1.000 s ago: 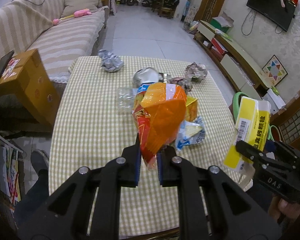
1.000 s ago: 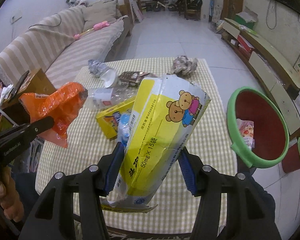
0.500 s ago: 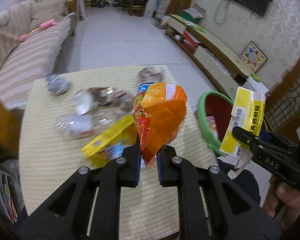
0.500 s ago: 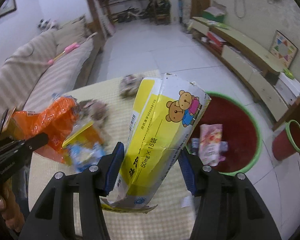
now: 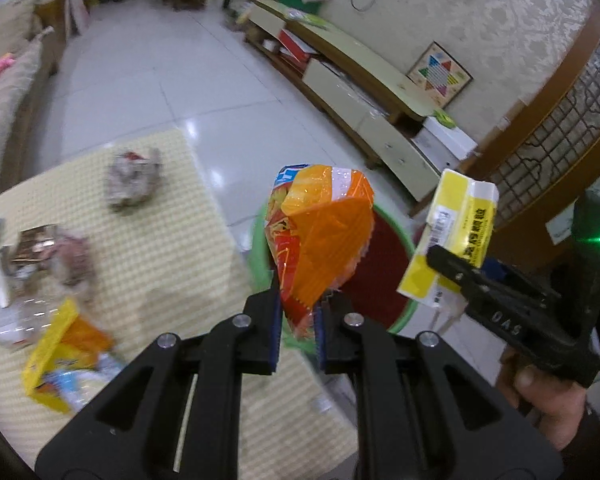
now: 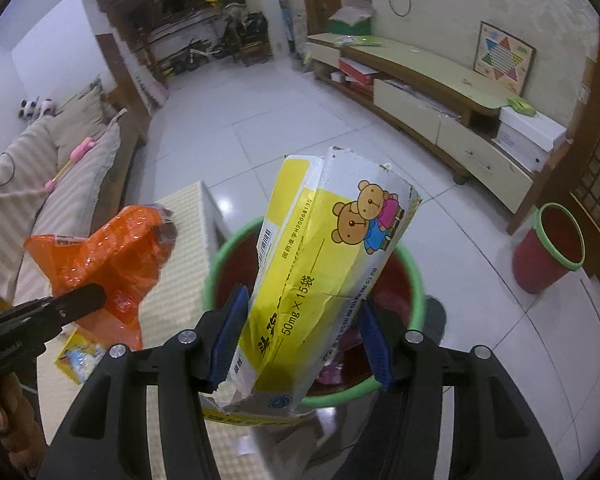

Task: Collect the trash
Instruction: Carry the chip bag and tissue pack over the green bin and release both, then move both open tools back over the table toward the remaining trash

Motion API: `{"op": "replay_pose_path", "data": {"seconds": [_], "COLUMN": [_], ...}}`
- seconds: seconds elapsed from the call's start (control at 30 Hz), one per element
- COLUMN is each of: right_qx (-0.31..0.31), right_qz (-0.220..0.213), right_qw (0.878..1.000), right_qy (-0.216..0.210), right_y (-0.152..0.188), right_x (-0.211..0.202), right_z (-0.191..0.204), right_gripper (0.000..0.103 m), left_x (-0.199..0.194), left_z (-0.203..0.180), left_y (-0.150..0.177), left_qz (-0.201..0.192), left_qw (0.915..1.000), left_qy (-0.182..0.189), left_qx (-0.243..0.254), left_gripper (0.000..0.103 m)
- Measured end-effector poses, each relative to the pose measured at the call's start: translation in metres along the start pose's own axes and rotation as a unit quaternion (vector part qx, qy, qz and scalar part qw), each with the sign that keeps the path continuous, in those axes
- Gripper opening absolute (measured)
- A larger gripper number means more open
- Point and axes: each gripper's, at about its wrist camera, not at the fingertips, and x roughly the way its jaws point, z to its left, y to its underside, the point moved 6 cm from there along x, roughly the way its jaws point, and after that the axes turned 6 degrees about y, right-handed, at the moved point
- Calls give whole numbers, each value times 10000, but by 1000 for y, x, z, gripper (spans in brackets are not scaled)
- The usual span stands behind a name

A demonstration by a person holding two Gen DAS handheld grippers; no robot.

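Observation:
My left gripper [image 5: 297, 322] is shut on an orange snack bag [image 5: 320, 236], held upright above the table's right edge, in front of the green-rimmed red bin [image 5: 388, 280]. My right gripper [image 6: 300, 340] is shut on a yellow and white medicine box with bears [image 6: 324, 272], held directly over the bin [image 6: 414, 276], which has wrappers inside. The box [image 5: 456, 240] and right gripper [image 5: 452, 264] also show at the right of the left wrist view. The orange bag [image 6: 108, 260] shows at the left of the right wrist view.
The checked tablecloth table [image 5: 160, 240] carries a crumpled paper ball [image 5: 134, 178], a yellow box [image 5: 60, 364], a clear bottle [image 5: 16, 320] and wrappers. A second small red bin [image 6: 548, 252] stands by the wooden screen. A low TV cabinet [image 6: 440, 92] lines the wall.
Both grippers have swung right, off the table toward the bin. The medicine box now hangs over the bin's mouth; the orange bag has come to the table's right edge.

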Motion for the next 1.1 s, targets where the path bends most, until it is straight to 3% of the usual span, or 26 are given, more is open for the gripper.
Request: {"op": "replay_pose_path", "data": {"seconds": [0.2, 0.43, 0.47, 0.5, 0.53, 0.57, 0.63, 0.7, 0.83, 0.9, 1.1], "right_qx": [49, 6, -57, -104, -160, -224, -264, -288, -338, -388, -455], "right_qz": [176, 267, 319, 332, 293, 203, 98, 91, 179, 125, -3], "right_qw": [9998, 9996, 9994, 9993, 9994, 9995, 9996, 9995, 9993, 9992, 9989], "right_qy": [12, -41, -100, -95, -70, -19, 16, -7, -43, -33, -109], "right_y": [0, -3, -3, -4, -5, -6, -7, -7, -3, -2, 4], "right_x": [21, 35, 37, 40, 40, 36, 33, 31, 31, 25, 2], "right_z": [-19, -22, -20, -19, -19, -17, -17, -15, -11, -6, 14], "right_gripper": [53, 55, 61, 63, 66, 75, 89, 90, 91, 95, 95], "left_x": [38, 54, 56, 56, 54, 51, 47, 42, 28, 14, -32], "left_z": [-22, -28, -29, -28, -28, -27, -27, -24, -18, -15, -6], "left_y": [-15, -22, -24, -27, -29, -32, -36, -37, -37, -37, -27], "left_qz": [256, 308, 287, 256, 191, 77, -3, -69, -176, -311, -649], "left_qw": [9995, 9992, 9993, 9994, 9994, 9994, 9993, 9992, 9987, 9988, 9965], "left_qy": [192, 222, 193, 172, 176, 198, 206, 188, 163, 17, -518], "left_qx": [-87, -126, -146, -182, -221, -271, -301, -338, -454, -371, -55], "left_gripper": [13, 14, 22, 43, 54, 66, 73, 84, 87, 97, 98]}}
